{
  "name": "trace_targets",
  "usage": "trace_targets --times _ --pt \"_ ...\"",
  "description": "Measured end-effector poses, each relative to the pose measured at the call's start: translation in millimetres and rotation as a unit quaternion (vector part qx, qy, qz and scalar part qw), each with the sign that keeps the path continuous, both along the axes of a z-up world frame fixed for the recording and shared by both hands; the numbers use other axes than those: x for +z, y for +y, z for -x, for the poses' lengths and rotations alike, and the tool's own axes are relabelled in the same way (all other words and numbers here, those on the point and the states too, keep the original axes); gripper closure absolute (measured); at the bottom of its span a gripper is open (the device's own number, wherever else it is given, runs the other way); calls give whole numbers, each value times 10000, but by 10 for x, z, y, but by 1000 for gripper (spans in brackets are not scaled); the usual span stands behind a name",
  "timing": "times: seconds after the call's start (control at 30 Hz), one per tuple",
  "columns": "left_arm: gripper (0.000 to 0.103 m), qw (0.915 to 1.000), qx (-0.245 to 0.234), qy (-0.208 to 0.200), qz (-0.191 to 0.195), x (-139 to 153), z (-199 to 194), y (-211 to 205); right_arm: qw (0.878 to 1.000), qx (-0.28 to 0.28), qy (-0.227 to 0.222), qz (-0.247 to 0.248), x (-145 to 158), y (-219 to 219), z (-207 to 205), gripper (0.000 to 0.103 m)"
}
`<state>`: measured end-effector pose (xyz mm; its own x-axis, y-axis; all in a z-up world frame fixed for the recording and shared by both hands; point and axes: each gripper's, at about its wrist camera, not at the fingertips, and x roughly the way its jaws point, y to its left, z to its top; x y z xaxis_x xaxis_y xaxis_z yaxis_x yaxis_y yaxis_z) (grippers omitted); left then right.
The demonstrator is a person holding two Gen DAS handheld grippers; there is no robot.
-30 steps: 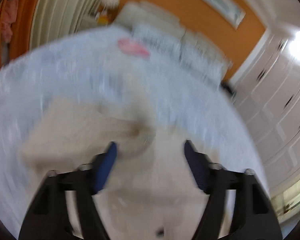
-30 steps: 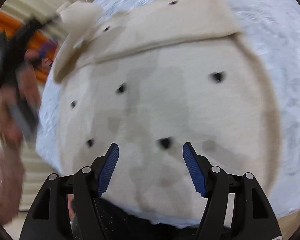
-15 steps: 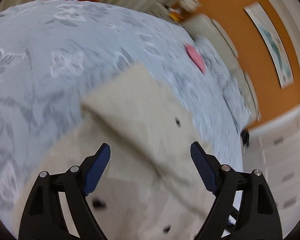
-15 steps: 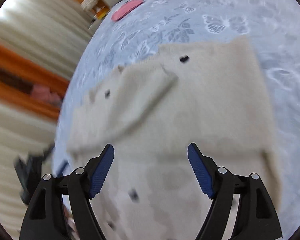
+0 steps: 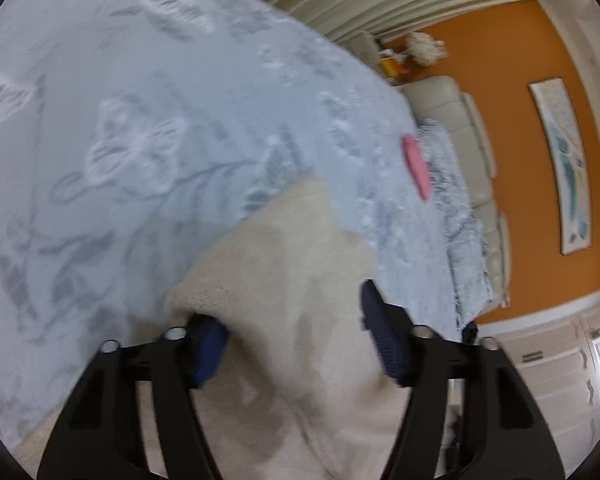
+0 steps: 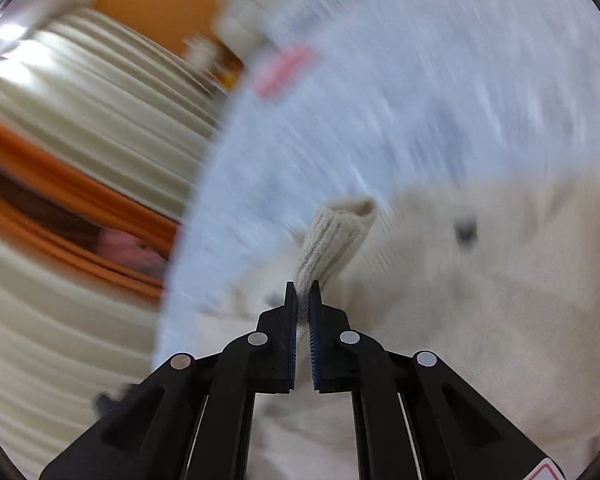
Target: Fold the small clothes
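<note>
My left claw (image 5: 296,332) sat low on the cream garment (image 5: 284,280), jaws closing, cloth between and bunched over the left pad. Ahead and to its left the bedspread (image 5: 140,120) lay bare, open passage. A pink item (image 5: 416,168) lay further on, near the pillows (image 5: 456,208); headboard (image 5: 472,152) and orange wall (image 5: 528,200) closed that end. My right claw (image 6: 303,300) was clamped on a ribbed cuff (image 6: 332,240); curtains (image 6: 80,120) stood beyond the bed edge.

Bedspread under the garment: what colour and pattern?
Pale blue bedspread with white-outlined flowers and grey leaves; clearest in the left wrist view.
</note>
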<state>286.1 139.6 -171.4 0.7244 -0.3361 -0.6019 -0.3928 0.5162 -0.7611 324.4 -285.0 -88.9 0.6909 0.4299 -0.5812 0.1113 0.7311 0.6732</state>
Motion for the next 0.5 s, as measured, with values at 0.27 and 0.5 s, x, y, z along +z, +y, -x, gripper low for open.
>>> trace_targets --times 0.27,0.5 --pt "71 9956 -615 608 -352 -298 -80 -398 9835 -531 1443 955 -834 -708 404 98" --pt "79 9928 -682 739 -643 -313 -71 -448 9894 -722 1055 691 -710 -904 665 98"
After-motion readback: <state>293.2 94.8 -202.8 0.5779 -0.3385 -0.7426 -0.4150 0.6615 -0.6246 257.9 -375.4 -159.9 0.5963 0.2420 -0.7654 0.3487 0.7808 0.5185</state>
